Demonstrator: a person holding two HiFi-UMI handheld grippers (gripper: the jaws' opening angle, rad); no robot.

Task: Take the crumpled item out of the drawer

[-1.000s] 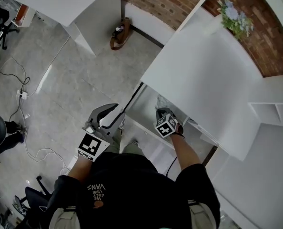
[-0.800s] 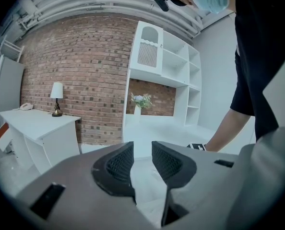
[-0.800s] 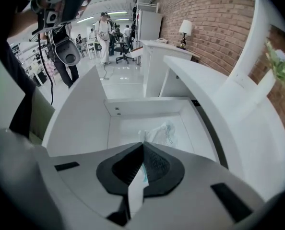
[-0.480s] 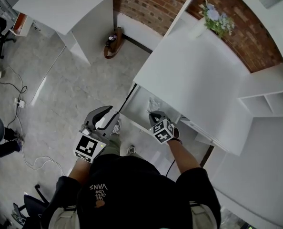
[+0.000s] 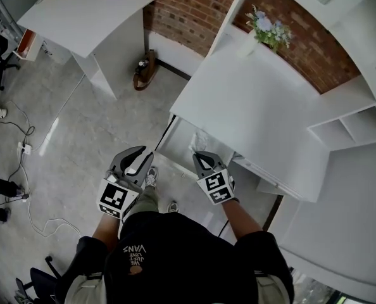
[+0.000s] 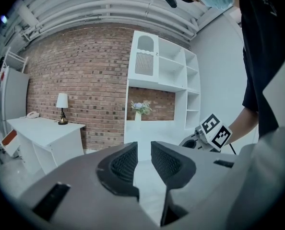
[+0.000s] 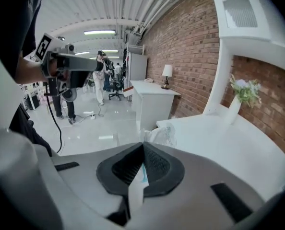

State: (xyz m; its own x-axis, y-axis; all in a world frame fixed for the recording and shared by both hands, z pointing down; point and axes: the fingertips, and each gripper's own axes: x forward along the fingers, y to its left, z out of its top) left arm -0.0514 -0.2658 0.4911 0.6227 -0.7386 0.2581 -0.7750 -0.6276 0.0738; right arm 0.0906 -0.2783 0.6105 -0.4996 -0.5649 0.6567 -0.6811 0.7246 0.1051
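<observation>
Brightness: I see an evenly bright room in every view.
Source: ceiling tube lights (image 7: pixel 100 32) glow above and to the left of the right gripper (image 7: pixel 143 147).
Glare: the floor (image 7: pixel 99 137) ahead of it has a white sheen, and the crumpled item (image 7: pixel 135 191) in its jaws looks washed out.
Shadows: soft and faint.
Distortion: both gripper views bend at the rim, with black corners.
Focus: the left gripper (image 6: pixel 143 150) looks soft up close.

You've pulled your right gripper (image 5: pixel 204 162) back from deep inside the drawer (image 5: pixel 183 138) to its front edge, the crumpled plastic bag (image 5: pixel 200 140) coming along.
</observation>
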